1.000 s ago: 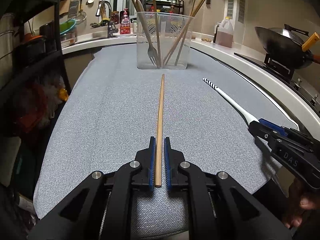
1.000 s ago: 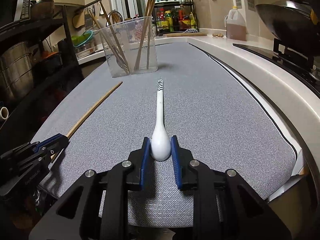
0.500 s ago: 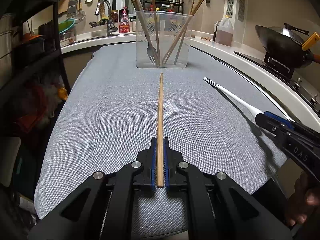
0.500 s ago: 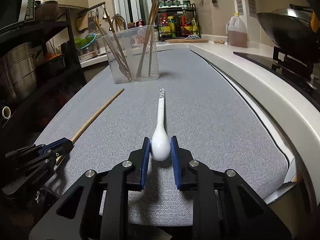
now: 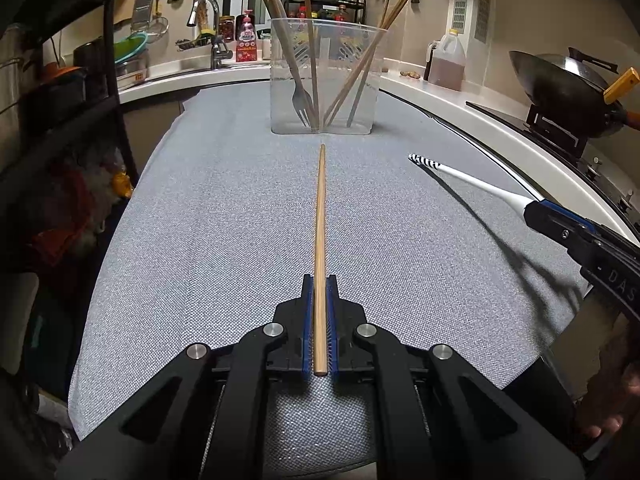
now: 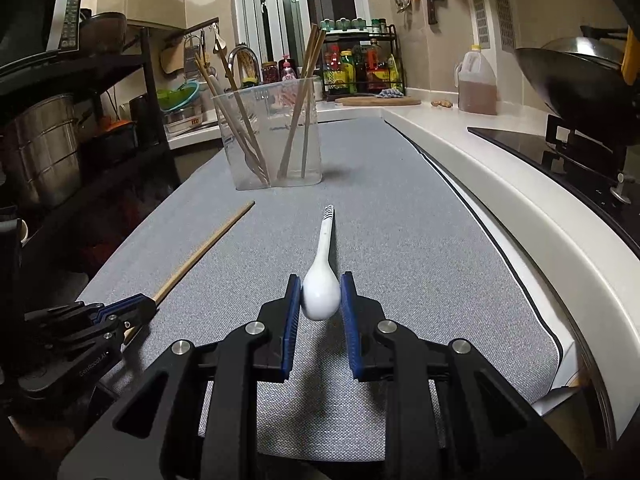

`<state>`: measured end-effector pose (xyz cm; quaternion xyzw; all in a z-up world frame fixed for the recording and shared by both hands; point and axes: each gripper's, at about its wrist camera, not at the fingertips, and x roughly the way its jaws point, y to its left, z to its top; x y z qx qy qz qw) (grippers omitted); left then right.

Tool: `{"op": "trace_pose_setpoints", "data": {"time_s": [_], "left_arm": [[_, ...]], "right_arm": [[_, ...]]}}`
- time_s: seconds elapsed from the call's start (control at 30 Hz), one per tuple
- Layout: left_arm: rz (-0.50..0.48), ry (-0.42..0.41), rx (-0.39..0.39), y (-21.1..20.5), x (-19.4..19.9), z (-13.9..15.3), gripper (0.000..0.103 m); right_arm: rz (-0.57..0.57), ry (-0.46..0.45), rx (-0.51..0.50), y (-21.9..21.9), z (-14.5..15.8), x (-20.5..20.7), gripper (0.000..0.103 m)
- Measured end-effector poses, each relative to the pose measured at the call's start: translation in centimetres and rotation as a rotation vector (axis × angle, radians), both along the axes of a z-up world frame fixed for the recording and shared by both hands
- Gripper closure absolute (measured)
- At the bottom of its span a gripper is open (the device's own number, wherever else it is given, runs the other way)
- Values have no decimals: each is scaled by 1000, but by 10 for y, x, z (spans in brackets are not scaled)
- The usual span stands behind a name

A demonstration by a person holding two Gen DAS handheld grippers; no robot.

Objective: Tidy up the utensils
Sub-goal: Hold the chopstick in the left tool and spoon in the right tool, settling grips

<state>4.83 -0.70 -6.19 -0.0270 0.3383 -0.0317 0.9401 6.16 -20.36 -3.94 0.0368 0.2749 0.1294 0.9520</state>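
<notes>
Gripping both utensils clear of the grey mat (image 5: 200, 240): I am holding a wooden chopstick (image 5: 320, 220) by its near end in the left gripper (image 5: 319, 292), and the right gripper (image 6: 320, 292) is clamping the white spoon (image 6: 322, 280) by its bowl. I am judging that each must be tipped upright over the clear container (image 5: 324, 80), which stands ahead on the mat. Chopsticks and a fork (image 5: 302, 100) leaning inside are crowding the opening, so I am advising one insertion at a time.

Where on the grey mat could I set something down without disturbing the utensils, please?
The grey mat lies bare left of the chopstick, and between chopstick and white spoon. Right of the spoon it stays bare up to the counter edge. It is crowded around the clear container.
</notes>
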Motion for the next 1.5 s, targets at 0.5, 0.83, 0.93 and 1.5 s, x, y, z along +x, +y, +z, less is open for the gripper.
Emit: {"op": "trace_pose_setpoints", "data": {"time_s": [0.5,0.83,0.93,1.5], "left_arm": [[-10,-2,0,-1,1,0,97],[-15,-7,4,-3,0,0,97],[-14,-11,5,-3,0,-1,97],[-11,-29,17,-7,-2,-1,97]], "right_arm": [[35,108,-7,8,-25,14,83],[43,110,-64,16,-29,15,80],[38,105,-77,17,-29,15,80],[33,105,-117,22,-29,30,81]]}}
